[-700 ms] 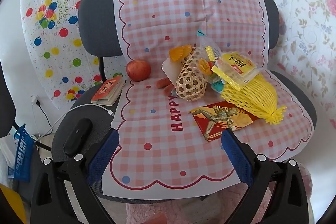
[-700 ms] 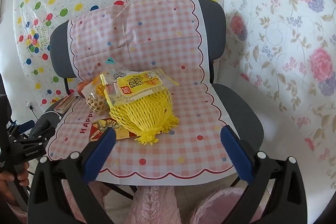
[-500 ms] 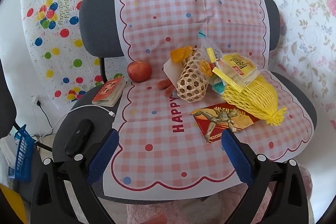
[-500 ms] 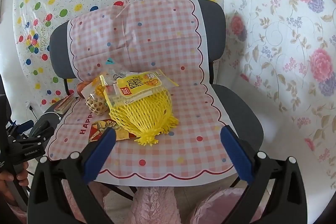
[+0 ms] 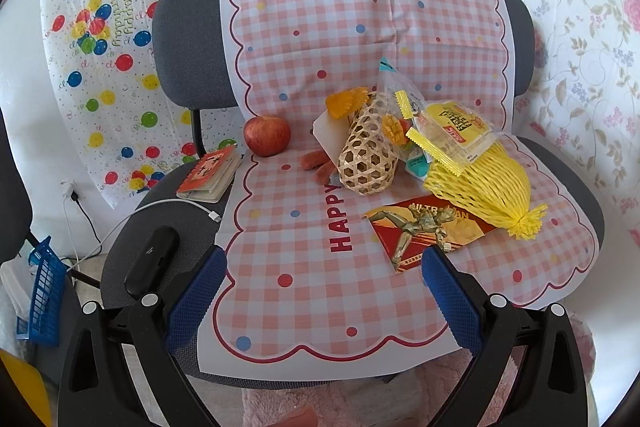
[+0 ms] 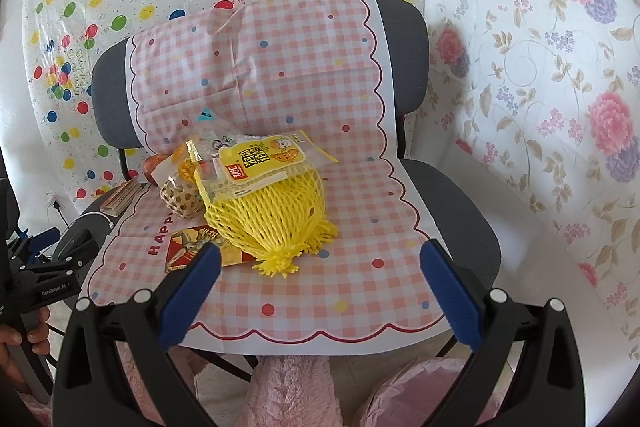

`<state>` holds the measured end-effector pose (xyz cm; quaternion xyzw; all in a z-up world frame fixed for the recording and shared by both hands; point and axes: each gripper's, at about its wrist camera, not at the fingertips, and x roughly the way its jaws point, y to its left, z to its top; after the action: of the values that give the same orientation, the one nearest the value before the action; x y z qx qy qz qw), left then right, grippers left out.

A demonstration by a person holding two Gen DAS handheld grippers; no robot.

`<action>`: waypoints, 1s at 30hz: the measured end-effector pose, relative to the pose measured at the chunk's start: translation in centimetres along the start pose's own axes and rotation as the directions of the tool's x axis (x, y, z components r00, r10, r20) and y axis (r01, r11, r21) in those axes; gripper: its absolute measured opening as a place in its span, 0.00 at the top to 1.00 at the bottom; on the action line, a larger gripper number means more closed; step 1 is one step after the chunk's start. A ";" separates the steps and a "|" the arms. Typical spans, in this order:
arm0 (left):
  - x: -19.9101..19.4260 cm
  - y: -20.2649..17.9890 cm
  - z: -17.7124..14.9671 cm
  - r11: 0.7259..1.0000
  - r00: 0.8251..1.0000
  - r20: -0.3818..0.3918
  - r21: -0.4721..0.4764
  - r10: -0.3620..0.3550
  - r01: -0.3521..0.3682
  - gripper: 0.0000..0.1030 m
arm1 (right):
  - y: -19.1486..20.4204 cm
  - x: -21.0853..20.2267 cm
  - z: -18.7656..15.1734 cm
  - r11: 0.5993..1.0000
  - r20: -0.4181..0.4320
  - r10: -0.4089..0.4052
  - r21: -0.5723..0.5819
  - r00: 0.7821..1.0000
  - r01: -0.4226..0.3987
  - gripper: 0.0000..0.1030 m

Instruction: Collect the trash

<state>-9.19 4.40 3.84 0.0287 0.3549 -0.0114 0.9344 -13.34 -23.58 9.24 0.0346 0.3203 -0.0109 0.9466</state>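
**Both grippers wide open over a littered chair**

From the left wrist: the left gripper (image 5: 322, 269) hangs above the front edge of the grey chair (image 5: 188, 63), jaws spread wide with nothing between them. A pink checked sheet (image 5: 304, 259) covers the seat and back. The trash sits in a heap toward the rear right of the seat — a yellow foam net (image 5: 484, 187) with a yellow snack wrapper (image 5: 452, 131) lying on top, a woven basket (image 5: 368, 159) tipped over just beside them, and a red card wrapper (image 5: 420, 231) flat on the sheet in front of the net. An apple (image 5: 267, 135) stands left of the basket; a small booklet (image 5: 212, 169), a white cable (image 5: 176, 205) and a black case (image 5: 152, 261) lie on the bare left part of the seat.

From the right wrist: the right gripper (image 6: 320, 265) is likewise wide open and empty, above the seat's front edge. The foam net (image 6: 272, 215) lies just beyond its left finger, the snack wrapper (image 6: 264, 157) on it, the basket (image 6: 180, 199) to the left. At the far left, a hand (image 6: 28, 335) holds the other gripper's handle.
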 end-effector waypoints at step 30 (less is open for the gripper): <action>0.4 0.3 -0.5 1.000 1.000 -0.015 -0.003 0.007 -0.007 0.06 | 0.5 0.5 -0.4 1.000 0.023 0.011 -0.020 1.000 -0.011 0.06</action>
<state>-9.20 4.72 3.23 0.0285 0.3617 -0.0075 0.9318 -13.17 -23.09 8.64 0.0267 0.3090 -0.0028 0.9507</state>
